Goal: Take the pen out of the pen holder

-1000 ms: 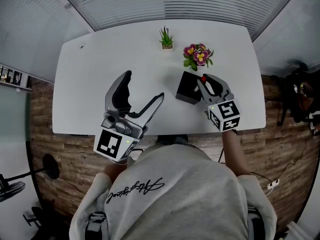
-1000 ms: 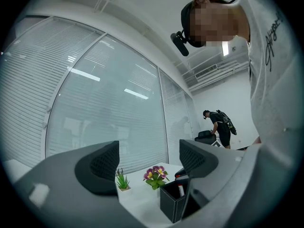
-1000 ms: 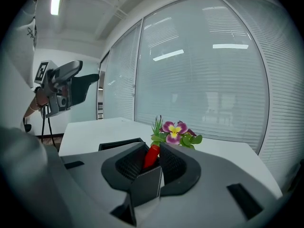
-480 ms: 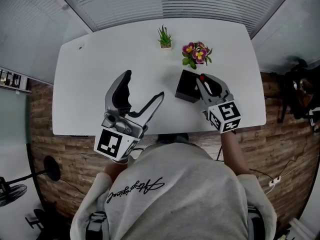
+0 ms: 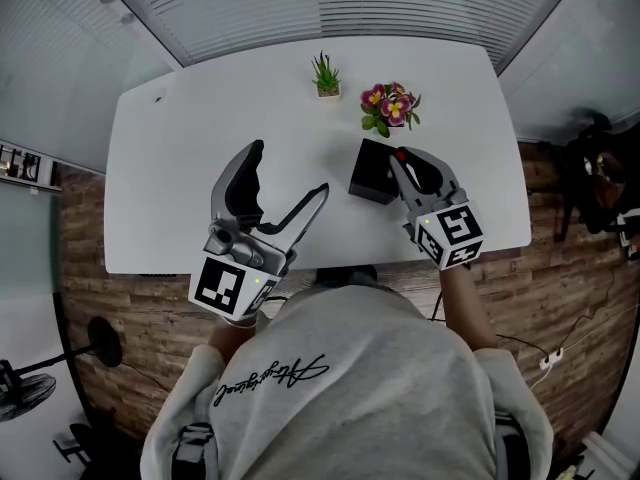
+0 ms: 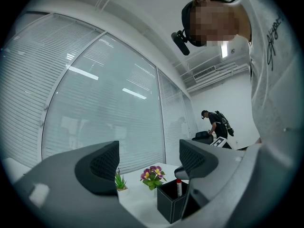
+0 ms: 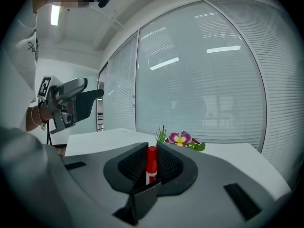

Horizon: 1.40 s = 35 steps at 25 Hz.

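A white table stands on wood floor beside blind-covered windows.

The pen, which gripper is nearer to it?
Right. The right gripper has just been closing its fingers on the pen in the pen holder; the left gripper hangs open, apart, left of the holder in the head view.

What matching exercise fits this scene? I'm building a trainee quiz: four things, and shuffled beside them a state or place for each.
Things: 1 pen; 2 left gripper; 3 pen holder; 4 flowers.
States: A black, on the white table; B wide open, empty; C pink, beyond the holder; D red-topped, between the jaws of the right gripper.
Pairs: 1-D, 2-B, 3-A, 4-C.
The right gripper's jaws have just been closing, the pen between them.
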Available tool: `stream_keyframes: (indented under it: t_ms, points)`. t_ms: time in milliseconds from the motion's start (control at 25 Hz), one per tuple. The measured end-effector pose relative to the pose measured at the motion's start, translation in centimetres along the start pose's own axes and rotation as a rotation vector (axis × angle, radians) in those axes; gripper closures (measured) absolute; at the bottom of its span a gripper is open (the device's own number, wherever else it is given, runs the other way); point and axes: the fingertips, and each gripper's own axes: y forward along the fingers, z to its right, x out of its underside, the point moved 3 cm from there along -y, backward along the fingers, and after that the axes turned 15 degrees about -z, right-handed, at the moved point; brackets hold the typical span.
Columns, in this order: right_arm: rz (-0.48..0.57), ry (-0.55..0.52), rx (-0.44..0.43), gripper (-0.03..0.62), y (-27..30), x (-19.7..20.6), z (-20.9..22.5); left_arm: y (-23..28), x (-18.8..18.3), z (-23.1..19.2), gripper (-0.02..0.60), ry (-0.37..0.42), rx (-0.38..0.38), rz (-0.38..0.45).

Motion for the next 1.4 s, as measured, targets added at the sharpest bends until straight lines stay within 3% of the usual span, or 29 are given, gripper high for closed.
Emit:
stream_keyframes:
  t_ms: [1400]
  points:
    - [0.262, -0.020, 0.006, 0.540, -7.2, -7.9, -1.4, 1.2, -0.9, 0.6, 0.201, 0.023, 0.051, 0.011]
